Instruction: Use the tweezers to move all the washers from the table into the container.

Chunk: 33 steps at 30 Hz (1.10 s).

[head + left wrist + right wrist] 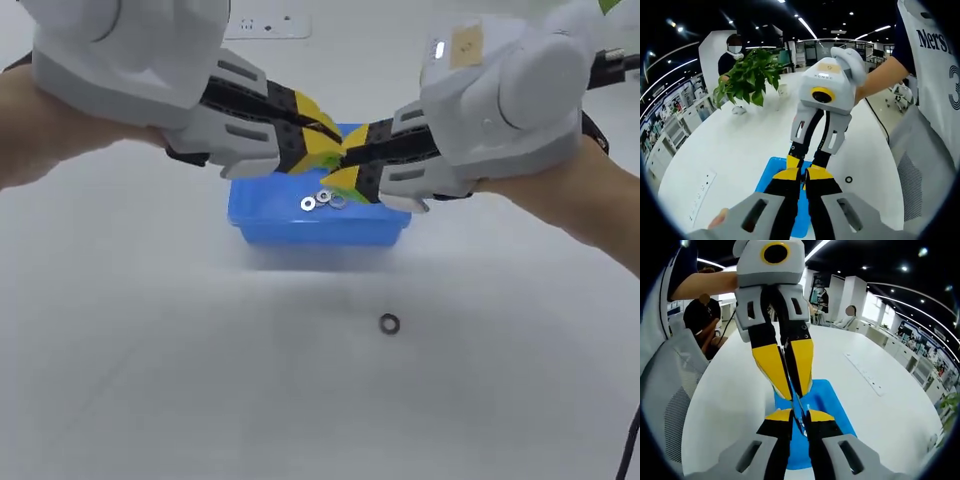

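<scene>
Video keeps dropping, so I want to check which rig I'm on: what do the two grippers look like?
Both match: the left gripper and right gripper have white rounded housings, grey finger guards and black claws tipped in yellow. A black cable runs from the right one. The person wears a white lettered vest; forearms are unsleeved.

Left gripper (333,135) and right gripper (336,182) nose-to-nose over container (300,232), blocking opening; open table (150,350) around washer (389,323).
</scene>
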Available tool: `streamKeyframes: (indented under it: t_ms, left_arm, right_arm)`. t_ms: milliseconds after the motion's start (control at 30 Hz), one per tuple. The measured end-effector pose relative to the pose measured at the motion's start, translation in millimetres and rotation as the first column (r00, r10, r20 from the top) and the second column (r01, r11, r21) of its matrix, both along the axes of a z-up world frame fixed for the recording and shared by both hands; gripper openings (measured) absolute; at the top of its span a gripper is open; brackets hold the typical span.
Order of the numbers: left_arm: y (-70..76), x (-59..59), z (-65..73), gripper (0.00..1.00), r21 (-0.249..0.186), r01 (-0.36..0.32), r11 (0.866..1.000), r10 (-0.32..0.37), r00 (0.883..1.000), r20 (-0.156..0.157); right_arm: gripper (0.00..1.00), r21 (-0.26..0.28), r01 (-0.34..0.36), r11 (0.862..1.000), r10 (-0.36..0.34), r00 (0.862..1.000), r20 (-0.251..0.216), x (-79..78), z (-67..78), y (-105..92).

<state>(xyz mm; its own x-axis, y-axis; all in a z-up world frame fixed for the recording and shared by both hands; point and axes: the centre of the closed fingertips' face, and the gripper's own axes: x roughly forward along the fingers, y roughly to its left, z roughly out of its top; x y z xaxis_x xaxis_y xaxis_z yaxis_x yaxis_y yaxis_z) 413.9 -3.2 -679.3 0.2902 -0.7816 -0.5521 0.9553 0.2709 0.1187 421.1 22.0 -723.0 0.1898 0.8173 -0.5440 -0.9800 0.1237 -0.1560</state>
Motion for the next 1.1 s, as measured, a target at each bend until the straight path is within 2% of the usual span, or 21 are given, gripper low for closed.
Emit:
streamKeyframes:
  t_ms: [233, 400, 567, 667, 867, 1100]
  left_arm:
    - [-11.6, -23.2, 16.4, 0.07, -0.005, 0.011, 1.0, -0.011, 1.0, 0.022]
    - [-19.2, -37.4, 23.8, 0.07, -0.009, 0.024, 1.0, -0.024, 0.999, 0.035]
    - [-31.1, -57.2, 29.3, 0.07, -0.018, 0.048, 0.999, -0.048, 0.998, 0.042]
    - [-40.0, -70.3, 31.4, 0.07, -0.014, 0.073, 0.997, -0.072, 0.997, 0.037]
    - [-56.2, -91.7, 22.6, 0.07, -0.012, 0.101, 0.995, -0.101, 0.995, 0.016]
    - [-60.8, -107.3, 15.1, 0.07, -0.002, 0.107, 0.994, -0.107, 0.994, -0.006]
  right_arm:
    - [0.12, -0.007, -0.008, 1.0, 0.008, 1.0, 0.021, -22.4, 14.8, -8.3]
    - [0.11, -0.01, -0.012, 1.0, 0.012, 0.999, 0.031, -39.4, 23.5, -14.8]
    - [0.11, -0.004, -0.001, 1.0, 0.001, 0.999, 0.036, -59.8, 29.9, -27.5]
    - [0.11, -0.003, 0.005, 1.0, -0.005, 0.999, 0.032, -69.8, 26.3, -35.8]
    - [0.11, -0.01, 0.022, 1.0, -0.022, 1.0, 0.01, -91.2, 18.0, -48.1]
    - [0.11, -0.004, 0.033, 0.999, -0.033, 0.999, -0.016, -106.0, 9.3, -51.0]
